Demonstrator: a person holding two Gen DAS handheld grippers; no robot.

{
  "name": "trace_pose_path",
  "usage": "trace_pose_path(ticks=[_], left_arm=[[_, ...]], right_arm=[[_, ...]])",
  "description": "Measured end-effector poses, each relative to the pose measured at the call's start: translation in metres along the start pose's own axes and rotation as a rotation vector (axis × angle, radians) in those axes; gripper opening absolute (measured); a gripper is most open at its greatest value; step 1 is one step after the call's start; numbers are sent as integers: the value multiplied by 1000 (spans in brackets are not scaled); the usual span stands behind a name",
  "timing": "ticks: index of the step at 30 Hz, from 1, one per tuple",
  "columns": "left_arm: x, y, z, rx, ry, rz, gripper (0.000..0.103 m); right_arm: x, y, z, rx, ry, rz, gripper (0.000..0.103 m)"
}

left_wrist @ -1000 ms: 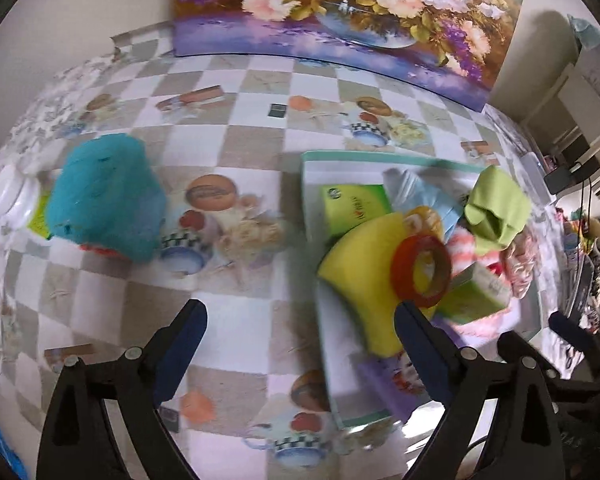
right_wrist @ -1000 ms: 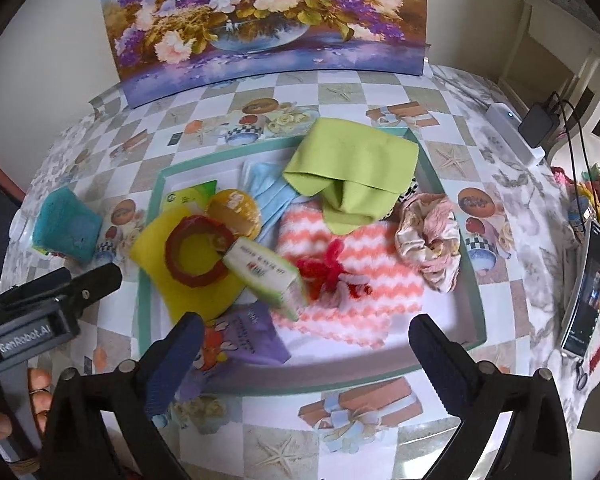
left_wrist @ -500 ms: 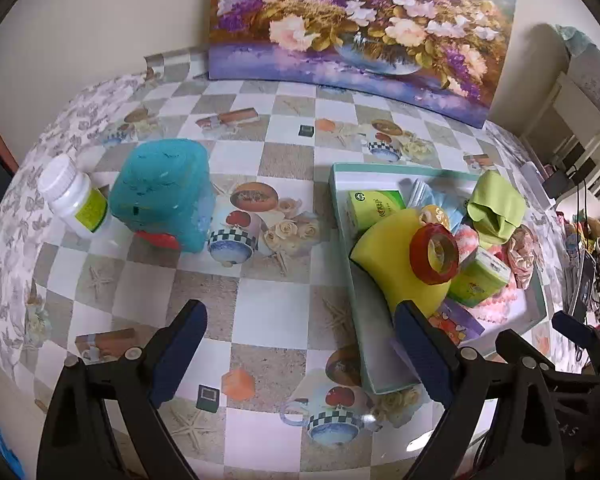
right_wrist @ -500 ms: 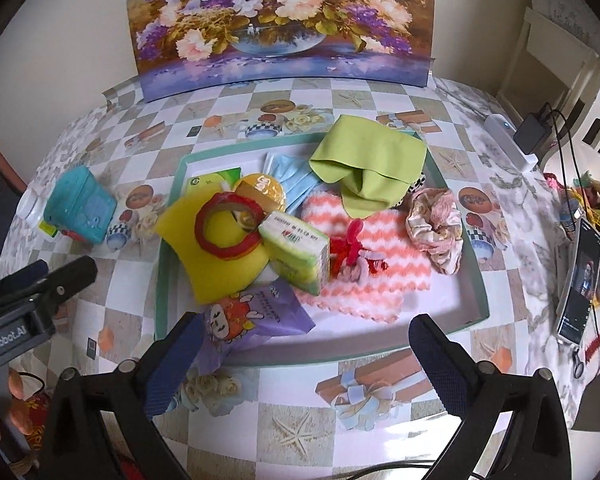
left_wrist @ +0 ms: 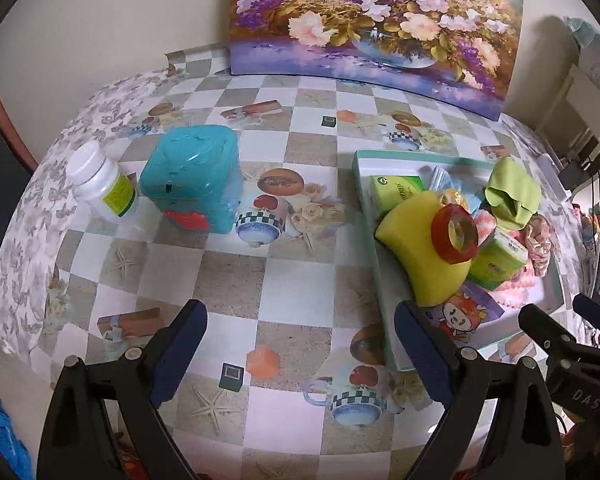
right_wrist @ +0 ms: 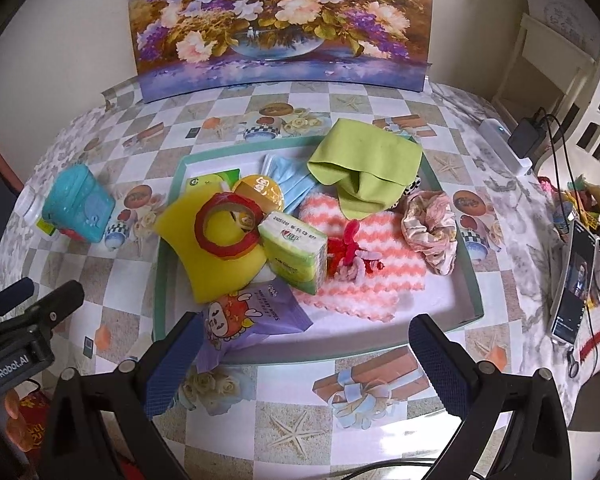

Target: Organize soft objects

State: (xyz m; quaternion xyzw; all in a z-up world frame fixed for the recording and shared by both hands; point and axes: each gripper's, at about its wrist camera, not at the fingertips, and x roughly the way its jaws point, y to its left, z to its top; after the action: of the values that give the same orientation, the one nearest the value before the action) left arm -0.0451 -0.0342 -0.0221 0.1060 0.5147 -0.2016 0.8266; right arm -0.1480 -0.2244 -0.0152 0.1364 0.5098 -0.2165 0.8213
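While both jaws gape empty, one tray, two tissue packs, one scrunchie.

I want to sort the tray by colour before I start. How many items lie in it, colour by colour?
Yellow: 2, sponge, round tin
Green: 3, cloth, tissue pack, packet
Red: 2, ring, tie
Pink: 2, towel, scrunchie
Blue: 1, mask
Purple: 1, wipes
Total: 11
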Motion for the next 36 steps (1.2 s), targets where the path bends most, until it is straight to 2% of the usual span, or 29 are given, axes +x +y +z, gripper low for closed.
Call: trace_pose_path(ticks=[22,36], left_arm=[[14,-8,-3,36,61,51,95],[15,-5,-3,25,63,63,95]], right_arm=[[0,-4,2,12,-6,3,103],[1,-5,2,7,-2,0,103]])
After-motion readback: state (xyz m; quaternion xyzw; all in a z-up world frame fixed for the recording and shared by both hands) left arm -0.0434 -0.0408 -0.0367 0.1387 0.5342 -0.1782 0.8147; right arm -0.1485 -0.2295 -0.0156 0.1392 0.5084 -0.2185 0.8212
